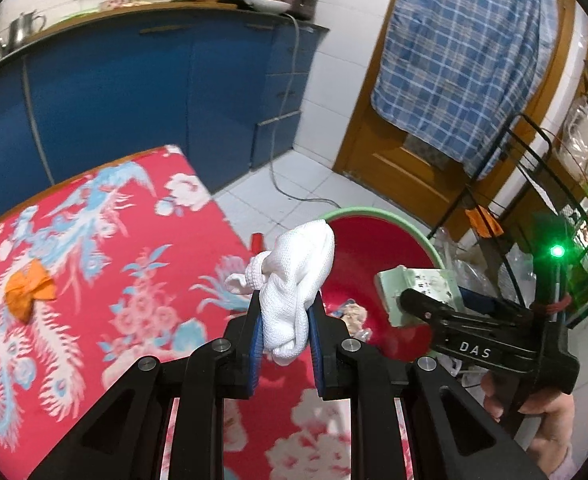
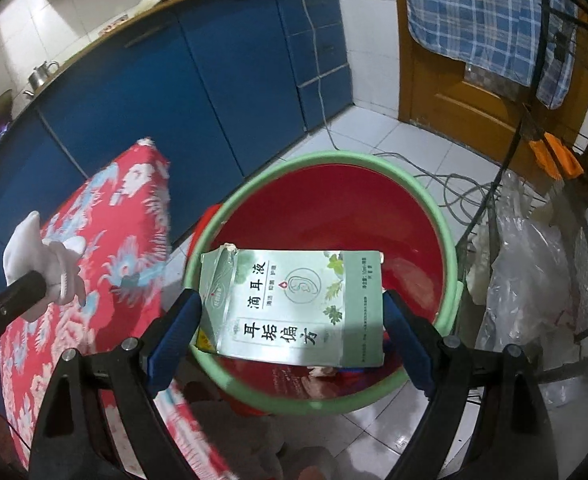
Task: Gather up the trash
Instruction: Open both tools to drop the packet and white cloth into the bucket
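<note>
My left gripper is shut on a crumpled white cloth, held above the edge of the red floral table. My right gripper is shut on a pale green medicine box, held over the open red bucket with a green rim. The bucket also shows in the left wrist view, with some trash at its bottom. The box and the right gripper show there too. An orange crumpled wrapper lies on the table at the left.
Blue cabinets with dishes on top run behind the table. A wooden door with a blue plaid cloth stands at the right. A black wire rack with plastic bags stands right of the bucket. Cables lie on the white tile floor.
</note>
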Available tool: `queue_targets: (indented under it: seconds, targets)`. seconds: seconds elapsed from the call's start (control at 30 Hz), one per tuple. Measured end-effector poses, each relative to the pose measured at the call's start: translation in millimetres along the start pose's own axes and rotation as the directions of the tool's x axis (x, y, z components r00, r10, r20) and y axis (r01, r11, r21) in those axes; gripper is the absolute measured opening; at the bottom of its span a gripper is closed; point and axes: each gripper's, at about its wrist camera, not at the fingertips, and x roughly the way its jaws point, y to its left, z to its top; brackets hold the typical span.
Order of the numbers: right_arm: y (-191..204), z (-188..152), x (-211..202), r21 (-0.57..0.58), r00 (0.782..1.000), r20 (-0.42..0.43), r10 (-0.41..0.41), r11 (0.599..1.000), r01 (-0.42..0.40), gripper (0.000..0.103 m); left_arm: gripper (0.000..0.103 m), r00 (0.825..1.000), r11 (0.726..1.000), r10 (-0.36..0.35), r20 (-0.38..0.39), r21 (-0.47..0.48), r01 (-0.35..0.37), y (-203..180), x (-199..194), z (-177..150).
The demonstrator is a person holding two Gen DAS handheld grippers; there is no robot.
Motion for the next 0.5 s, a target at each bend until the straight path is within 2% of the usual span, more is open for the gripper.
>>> queue_targets:
  seconds: [0.23, 0.5]
  targets:
    - [-20.7, 1.0, 2.8, 0.018, 1.0, 0.009, -0.019, 1.0, 0.019, 0.091, 0.02, 0.998, 0.999, -0.034, -0.047, 0.03, 0.035, -22.7, 32.1, 1.4]
    - [-39.7, 4.0, -10.4, 0.037, 0.998, 0.058, -0.039, 0.999, 0.037, 0.091, 0.021, 0.993, 0.995, -0.072, -0.092, 0.069, 0.078, -45.4, 61.0, 0.0]
